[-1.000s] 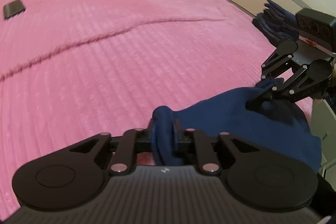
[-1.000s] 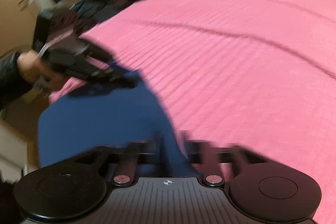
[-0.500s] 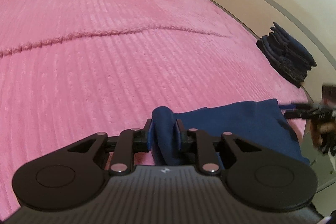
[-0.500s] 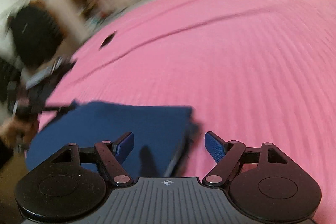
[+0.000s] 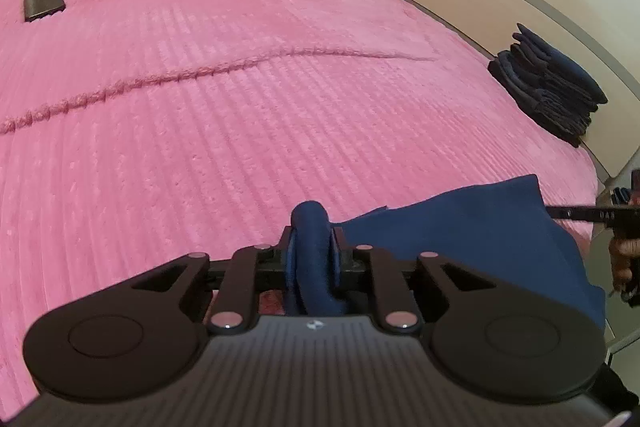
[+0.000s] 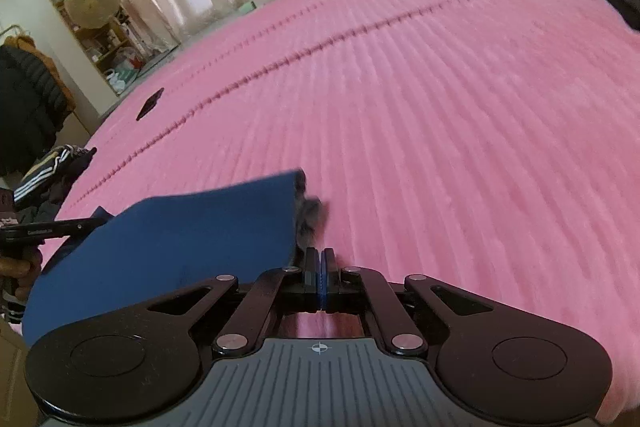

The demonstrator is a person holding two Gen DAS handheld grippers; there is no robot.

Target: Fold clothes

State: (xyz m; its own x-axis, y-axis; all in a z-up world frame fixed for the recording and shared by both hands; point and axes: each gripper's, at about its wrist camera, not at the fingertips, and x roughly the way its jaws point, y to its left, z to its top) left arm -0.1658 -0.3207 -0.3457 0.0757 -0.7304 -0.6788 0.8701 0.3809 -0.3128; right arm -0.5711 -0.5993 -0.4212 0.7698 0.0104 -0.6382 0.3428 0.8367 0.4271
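Left gripper (image 5: 313, 251) jaws clamped on a bunched fold of the blue garment (image 5: 472, 227); the cloth roll pokes up between the fingers and the part behind the jaws is hidden by the gripper body. From the left jaws the garment spreads right as one flat sheet, and its lower right corner is cut off behind the housing. Right gripper (image 6: 320, 277) jaws pressed together, blue pads touching. Whether any cloth edge is pinched between them cannot be told: the garment's near edge runs just left of the jaws and is blurred there. A fuzzy dark bit at the garment's far corner, just ahead of the right jaws, is too smeared to identify.

Counted: one blue garment and two grippers. In the left wrist view the right gripper is a thin black bar at the garment's right edge, mostly cut off by the frame. One pink bedspread (image 5: 240, 107) under everything, with one stitched seam running across it. Far right of the left jaws sits one stack of folded dark clothes (image 5: 548, 87), layers too many to count. Far left, one small dark flat object (image 5: 43, 3), kind unclear. In the right wrist view, far left of the jaws, a striped clothes heap (image 6: 52, 171), partly cropped.
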